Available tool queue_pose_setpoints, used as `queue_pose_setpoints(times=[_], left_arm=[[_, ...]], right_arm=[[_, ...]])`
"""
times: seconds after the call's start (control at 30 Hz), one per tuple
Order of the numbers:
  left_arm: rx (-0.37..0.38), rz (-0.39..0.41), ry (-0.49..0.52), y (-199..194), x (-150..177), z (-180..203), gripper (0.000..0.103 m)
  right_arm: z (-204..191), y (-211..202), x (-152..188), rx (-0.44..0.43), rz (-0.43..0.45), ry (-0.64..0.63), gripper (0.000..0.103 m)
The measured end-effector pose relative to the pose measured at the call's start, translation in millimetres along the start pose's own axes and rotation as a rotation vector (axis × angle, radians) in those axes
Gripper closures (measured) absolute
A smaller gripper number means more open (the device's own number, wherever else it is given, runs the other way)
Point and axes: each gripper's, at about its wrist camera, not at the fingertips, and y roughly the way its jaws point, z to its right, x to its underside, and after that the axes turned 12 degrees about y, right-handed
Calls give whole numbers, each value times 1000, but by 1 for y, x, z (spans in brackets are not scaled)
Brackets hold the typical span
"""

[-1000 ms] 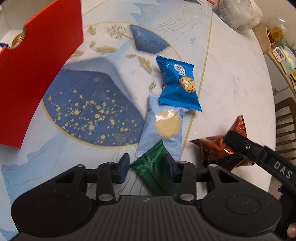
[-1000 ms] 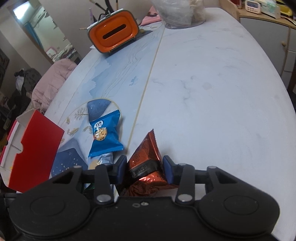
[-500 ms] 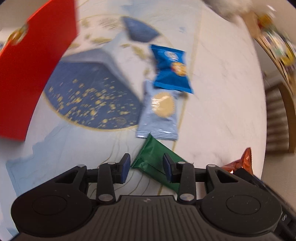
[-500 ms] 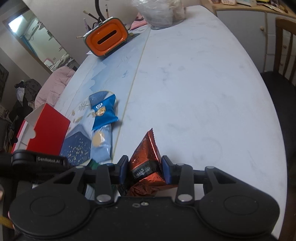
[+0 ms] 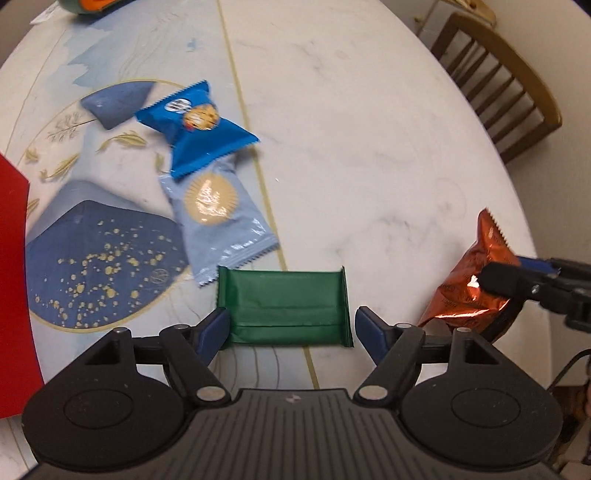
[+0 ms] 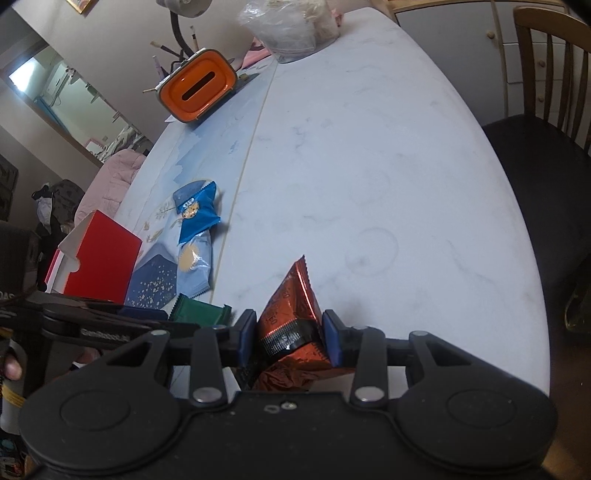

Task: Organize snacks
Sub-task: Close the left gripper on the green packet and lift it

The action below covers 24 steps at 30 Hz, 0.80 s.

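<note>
A green packet lies flat on the table, crosswise between the fingers of my left gripper. Its jaws are opening; the right pad stands clear of the packet and the left pad is at its edge. My right gripper is shut on a shiny orange-brown packet, held near the table's right edge and also seen as the orange-brown packet in the left wrist view. A blue cookie packet overlaps a pale blue packet just beyond the green one. A red box stands open at the left.
An orange tissue box and a clear plastic bag sit at the table's far end. A wooden chair stands close to the right edge. A person's fingers show at the left.
My left gripper has rolled and spread its jaws, letting go of the green packet, which now lies crosswise. The right gripper has carried the orange-brown packet further right.
</note>
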Motion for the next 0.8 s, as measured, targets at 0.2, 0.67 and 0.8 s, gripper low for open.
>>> queue_pose_setpoints(times=[0.2, 0.67, 0.8], left_arm=[[-87, 5, -4, 8, 2, 12, 25], [-121, 28, -16, 14, 11, 6, 13], [-137, 29, -49, 12, 13, 3, 15]], right_arm=[[6, -1, 3, -3, 6, 18, 66], [6, -2, 4, -5, 9, 18, 66], [5, -2, 4, -4, 9, 16, 66]])
